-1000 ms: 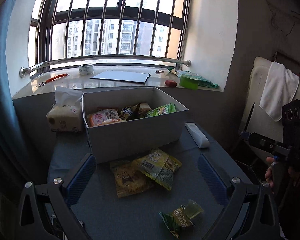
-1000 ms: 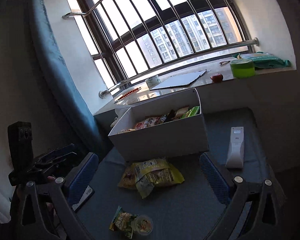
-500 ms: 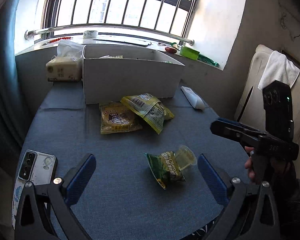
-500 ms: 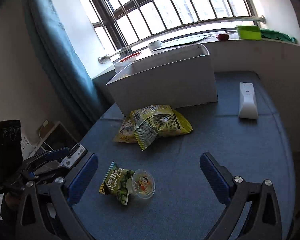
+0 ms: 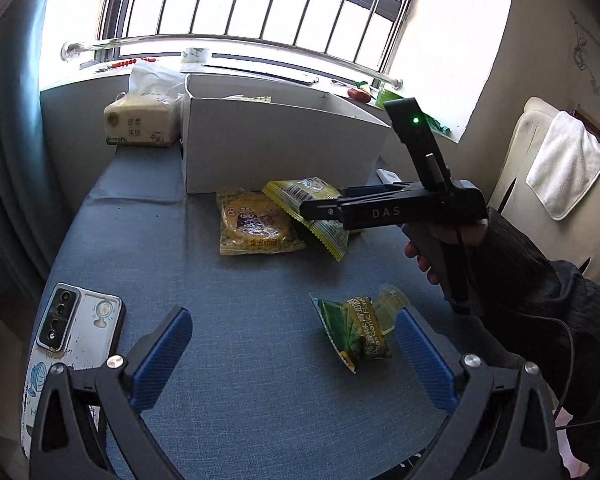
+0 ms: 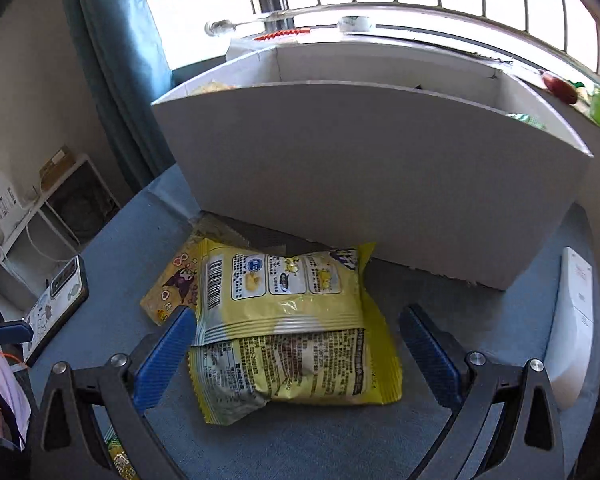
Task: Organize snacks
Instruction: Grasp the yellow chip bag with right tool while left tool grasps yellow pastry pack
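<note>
Right gripper straddles yellow snack bag by the box

Left wrist view: left gripper (image 5: 294, 350) spread wide, nothing between the blue pads, low over the blue table (image 5: 236, 280) near its front edge. Green pea packet (image 5: 358, 330) w/ a clear jelly cup (image 5: 392, 300) lies just beside the right pad. Right gripper (image 5: 320, 211) reaches in from the right edge, over the yellow snack bag (image 5: 300, 192), which overlaps a second yellow packet (image 5: 254, 226). Both lie at the foot of the white box (image 5: 276, 152), toward the table's back edge. Tissue pack (image 5: 140, 124) at back-left corner; phone (image 5: 78, 320) at front-left edge.

Right wrist view: right gripper (image 6: 298, 354) spread, pads either side of the yellow snack bag (image 6: 292, 332), not pinching it; left pad looks to touch the bag. White box (image 6: 360, 176) stands directly behind. White remote (image 6: 572, 320) near the right edge.
</note>
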A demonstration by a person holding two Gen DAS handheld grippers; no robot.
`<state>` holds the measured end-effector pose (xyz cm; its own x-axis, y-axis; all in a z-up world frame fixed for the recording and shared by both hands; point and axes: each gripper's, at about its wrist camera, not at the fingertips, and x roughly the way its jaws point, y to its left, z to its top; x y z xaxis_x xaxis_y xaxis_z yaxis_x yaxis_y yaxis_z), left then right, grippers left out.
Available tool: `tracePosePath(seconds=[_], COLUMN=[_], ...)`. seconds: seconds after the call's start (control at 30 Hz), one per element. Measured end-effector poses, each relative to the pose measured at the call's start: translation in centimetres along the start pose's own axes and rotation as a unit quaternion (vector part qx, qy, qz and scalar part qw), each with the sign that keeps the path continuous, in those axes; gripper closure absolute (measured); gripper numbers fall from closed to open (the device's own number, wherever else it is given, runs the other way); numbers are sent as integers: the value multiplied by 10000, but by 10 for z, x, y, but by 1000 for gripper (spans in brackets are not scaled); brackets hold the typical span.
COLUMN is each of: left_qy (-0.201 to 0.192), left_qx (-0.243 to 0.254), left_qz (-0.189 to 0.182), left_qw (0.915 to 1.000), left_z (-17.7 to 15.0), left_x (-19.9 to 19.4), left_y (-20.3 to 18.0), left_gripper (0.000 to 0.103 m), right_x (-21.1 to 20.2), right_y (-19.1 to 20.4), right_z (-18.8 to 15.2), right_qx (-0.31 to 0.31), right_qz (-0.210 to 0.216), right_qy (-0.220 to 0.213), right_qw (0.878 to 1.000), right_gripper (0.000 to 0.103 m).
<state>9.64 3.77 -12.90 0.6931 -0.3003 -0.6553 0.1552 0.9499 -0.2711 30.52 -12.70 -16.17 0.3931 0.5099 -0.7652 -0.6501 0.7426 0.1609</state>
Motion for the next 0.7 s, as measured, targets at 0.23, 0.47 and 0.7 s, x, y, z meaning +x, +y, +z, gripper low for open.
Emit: tracePosePath(seconds=[0.23, 0.47, 0.7], left_qy=[79, 249, 622], left_qx=[-28, 126, 149], left_qz=[-2, 101, 524], left_qw=[10000, 9996, 9966], left_z=[-1, 15, 55], left_x=[8, 32, 95], left_y=[2, 0, 2], left_gripper=[0, 0, 0], right_x=[11, -34, -119], right_y=[-10, -9, -7], right_z=[-7, -32, -71], right_qx=[261, 573, 1124], right_qz=[404, 244, -29], right_qy=[190, -368, -1305], right_qw=[9987, 9974, 9851], right_gripper=[31, 40, 40])
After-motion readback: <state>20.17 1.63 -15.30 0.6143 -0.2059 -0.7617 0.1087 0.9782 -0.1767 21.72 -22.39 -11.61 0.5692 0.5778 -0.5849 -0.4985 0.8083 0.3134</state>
